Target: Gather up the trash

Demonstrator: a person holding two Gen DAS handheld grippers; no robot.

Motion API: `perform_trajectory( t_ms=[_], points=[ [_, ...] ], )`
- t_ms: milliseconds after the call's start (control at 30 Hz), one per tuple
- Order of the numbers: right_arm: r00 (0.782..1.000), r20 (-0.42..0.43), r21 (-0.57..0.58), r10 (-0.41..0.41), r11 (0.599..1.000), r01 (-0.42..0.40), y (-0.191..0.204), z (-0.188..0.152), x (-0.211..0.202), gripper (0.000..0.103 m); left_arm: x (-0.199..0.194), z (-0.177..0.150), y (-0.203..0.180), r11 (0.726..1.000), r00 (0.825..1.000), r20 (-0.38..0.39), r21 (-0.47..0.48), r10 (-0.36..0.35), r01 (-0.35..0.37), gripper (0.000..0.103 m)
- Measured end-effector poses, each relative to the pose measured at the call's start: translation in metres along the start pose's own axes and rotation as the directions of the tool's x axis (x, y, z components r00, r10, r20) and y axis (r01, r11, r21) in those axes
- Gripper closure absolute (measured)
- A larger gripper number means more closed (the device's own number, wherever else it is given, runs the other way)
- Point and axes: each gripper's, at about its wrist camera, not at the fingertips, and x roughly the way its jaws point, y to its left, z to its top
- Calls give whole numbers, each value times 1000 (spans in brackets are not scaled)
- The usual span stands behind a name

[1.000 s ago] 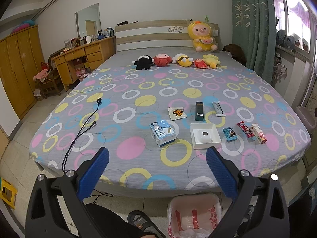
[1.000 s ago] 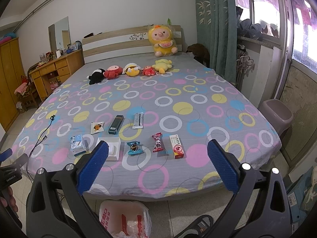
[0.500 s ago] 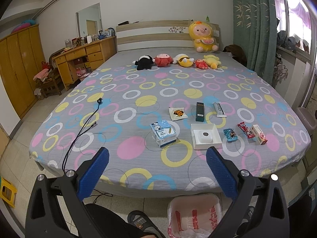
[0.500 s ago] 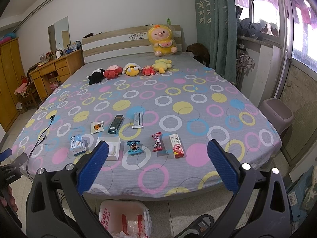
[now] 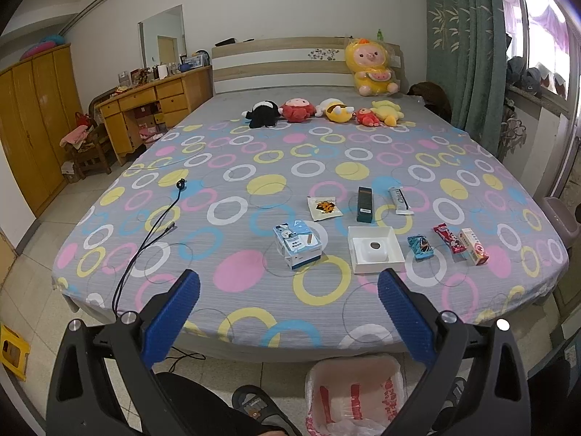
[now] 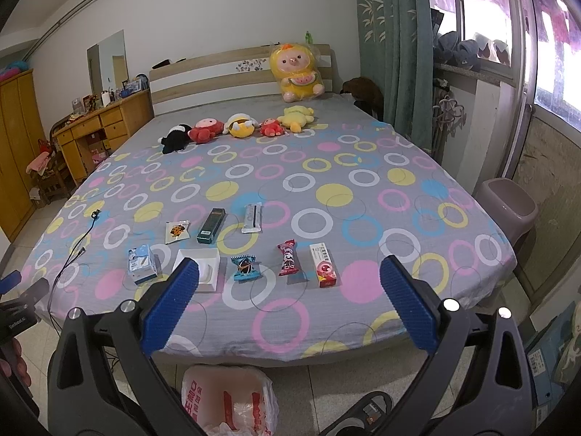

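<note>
Blue-padded left tongs (image 5: 288,312) and right tongs (image 6: 289,309) gape wide, partly hiding the white tray (image 6: 208,267).

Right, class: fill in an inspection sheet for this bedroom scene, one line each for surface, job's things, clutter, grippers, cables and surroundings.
Surface: bed with a circle-print sheet.
Job's things: wrappers and small boxes in two rows near the foot edge, among them a white tray, blue wrapper and red-and-white box; bag-lined bin on the floor below.
Clutter: plush toys near the headboard.
Grippers: left gripper and right gripper open, holding nothing.
Cables: black cable trailing off the bed edge.
Surroundings: wooden desk, green curtain.
</note>
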Motion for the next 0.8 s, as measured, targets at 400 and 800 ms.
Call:
perform_trajectory(
  t_ms=[400, 800],
  points=[
    [1000, -2, 1, 1, 1000, -1, 1, 0, 0, 5, 0, 0, 0, 1000, 1000, -2, 2, 1, -1, 7],
    [1000, -3, 2, -1, 1000, 1, 1, -5, 1, 5, 1, -1, 0, 1000, 1000, -2, 0, -1, 1, 7]
  ],
)
